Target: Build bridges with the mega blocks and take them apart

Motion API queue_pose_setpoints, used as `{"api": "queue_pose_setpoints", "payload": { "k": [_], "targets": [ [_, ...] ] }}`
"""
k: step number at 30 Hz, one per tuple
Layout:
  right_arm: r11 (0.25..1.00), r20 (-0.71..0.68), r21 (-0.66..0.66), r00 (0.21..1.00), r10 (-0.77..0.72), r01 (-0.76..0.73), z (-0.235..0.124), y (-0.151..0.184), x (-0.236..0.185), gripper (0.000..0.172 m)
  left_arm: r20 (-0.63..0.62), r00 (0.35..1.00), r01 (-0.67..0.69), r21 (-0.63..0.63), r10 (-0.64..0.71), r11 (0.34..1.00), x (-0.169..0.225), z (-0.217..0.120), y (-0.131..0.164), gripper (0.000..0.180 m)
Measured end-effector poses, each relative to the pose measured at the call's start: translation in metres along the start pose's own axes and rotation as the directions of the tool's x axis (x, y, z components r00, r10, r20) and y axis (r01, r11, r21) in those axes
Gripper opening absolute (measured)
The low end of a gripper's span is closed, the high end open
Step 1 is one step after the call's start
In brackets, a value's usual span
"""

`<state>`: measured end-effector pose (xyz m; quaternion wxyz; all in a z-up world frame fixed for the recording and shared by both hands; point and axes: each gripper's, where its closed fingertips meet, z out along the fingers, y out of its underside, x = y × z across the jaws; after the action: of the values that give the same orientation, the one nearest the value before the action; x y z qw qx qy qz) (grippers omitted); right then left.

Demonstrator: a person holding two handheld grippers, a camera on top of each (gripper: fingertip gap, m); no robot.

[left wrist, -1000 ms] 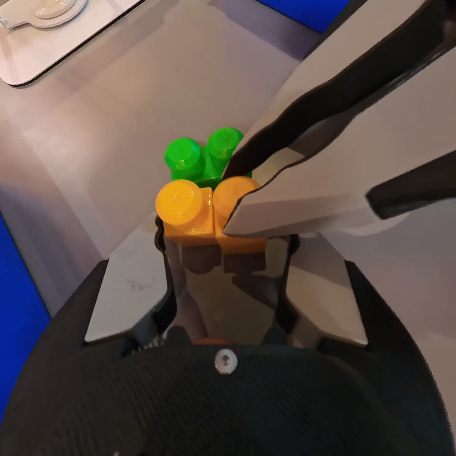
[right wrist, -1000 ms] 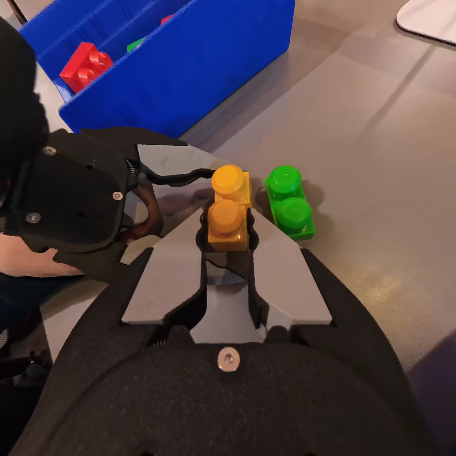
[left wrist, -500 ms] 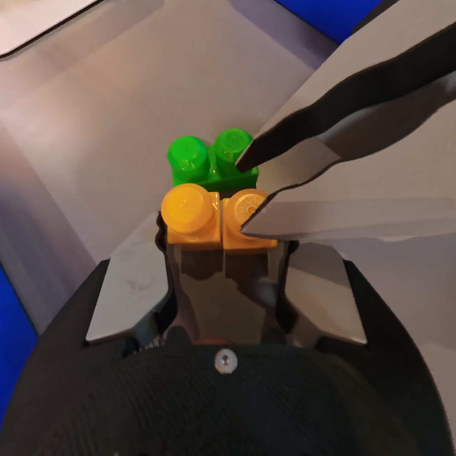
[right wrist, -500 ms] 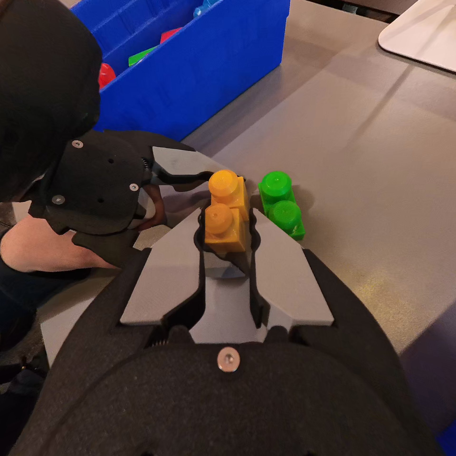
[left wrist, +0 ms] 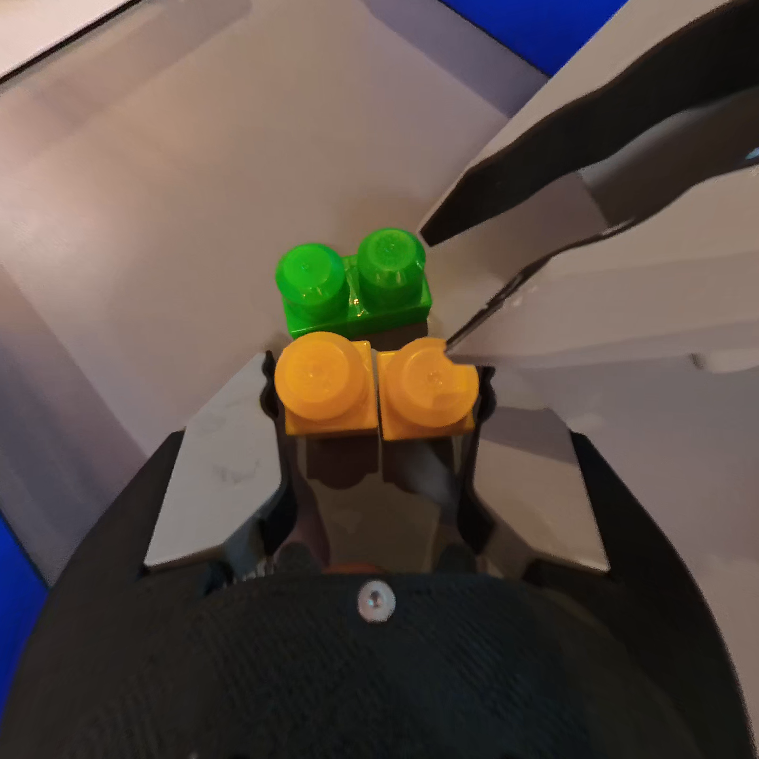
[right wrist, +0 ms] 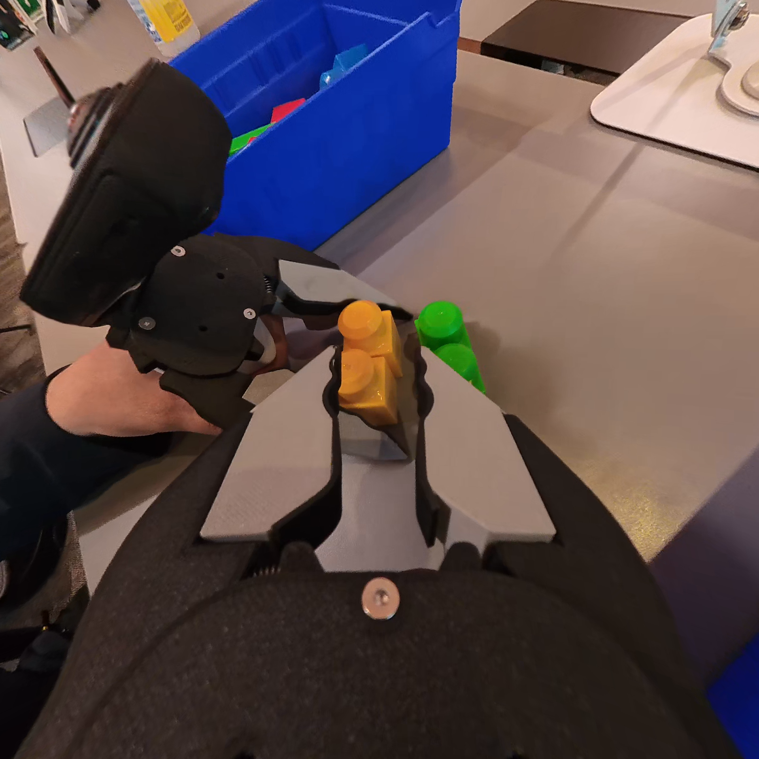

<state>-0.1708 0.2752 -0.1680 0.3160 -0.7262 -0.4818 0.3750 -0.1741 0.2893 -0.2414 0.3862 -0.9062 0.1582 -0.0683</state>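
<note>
Two orange one-stud blocks (left wrist: 324,390) (left wrist: 427,394) stand side by side on the grey table (left wrist: 164,205). My left gripper (left wrist: 378,390) spans the pair, with one pad against each outer side. In the right wrist view its fingers (right wrist: 312,283) flank the far block (right wrist: 369,328) and the near block (right wrist: 365,390). My right gripper (right wrist: 376,369) hovers over the near block with a clear gap at its right pad. In the left wrist view it (left wrist: 435,293) reaches in from the upper right. A green two-stud block (left wrist: 353,287) (right wrist: 447,345) lies just beyond the orange pair.
A blue bin (right wrist: 349,143) holding several loose blocks stands behind the left gripper. A white board (right wrist: 677,90) lies at the far right of the table. A person's hand (right wrist: 115,402) holds the left gripper. The table edge runs near the right. The left gripper's tips are roughly 7 centimetres from the right gripper's.
My right gripper eased its pads off the near orange block and drew back up and away. The orange pair now sits a little deeper between my left fingers.
</note>
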Motion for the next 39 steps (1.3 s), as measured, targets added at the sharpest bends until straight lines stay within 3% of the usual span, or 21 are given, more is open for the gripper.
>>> {"api": "queue_pose_setpoints", "payload": {
  "k": [2,11,16,20,26,30,33,36,39],
  "targets": [
    [1.000,-0.002,0.005,1.000,0.003,-0.003,-0.001,-0.001,0.001,0.032,0.001,1.000,-0.002,0.008,0.002,1.000,0.000,-0.001,0.000,0.087],
    [1.000,0.006,-0.003,1.000,-0.003,0.003,-0.001,0.001,0.002,0.032,-0.017,0.999,-0.035,0.012,0.035,0.999,0.000,-0.003,0.000,0.086],
    [0.997,-0.113,-0.049,0.992,-0.057,0.052,-0.002,0.008,0.027,0.030,0.037,0.988,-0.148,0.039,0.147,0.988,-0.002,-0.007,-0.003,0.086],
    [0.998,-0.094,-0.066,0.995,-0.019,0.013,0.006,0.013,0.034,0.035,0.090,0.967,-0.244,0.039,0.240,0.969,-0.004,-0.014,-0.004,0.086],
    [0.971,-0.157,-0.206,0.975,-0.158,0.125,0.041,0.026,0.054,0.045,-0.061,0.976,-0.206,0.056,0.209,0.977,0.010,-0.016,0.006,0.086],
    [0.945,-0.141,-0.268,0.962,-0.232,0.188,0.063,0.031,0.055,0.032,-0.118,0.968,-0.215,0.052,0.220,0.975,0.017,-0.016,0.008,0.087],
    [0.953,-0.210,-0.257,0.953,-0.217,0.160,0.042,0.015,0.058,0.032,-0.083,0.980,-0.179,0.044,0.182,0.983,0.009,-0.015,0.007,0.087],
    [0.989,-0.093,-0.146,0.995,-0.033,0.019,0.009,-0.014,0.020,0.031,-0.016,0.985,-0.174,0.049,0.174,0.984,0.003,-0.013,0.003,0.087],
    [0.981,-0.045,-0.192,0.999,0.001,-0.010,0.004,-0.016,-0.008,0.032,0.042,0.982,-0.184,0.057,0.182,0.981,0.004,-0.010,-0.004,0.086]
  ]
}}
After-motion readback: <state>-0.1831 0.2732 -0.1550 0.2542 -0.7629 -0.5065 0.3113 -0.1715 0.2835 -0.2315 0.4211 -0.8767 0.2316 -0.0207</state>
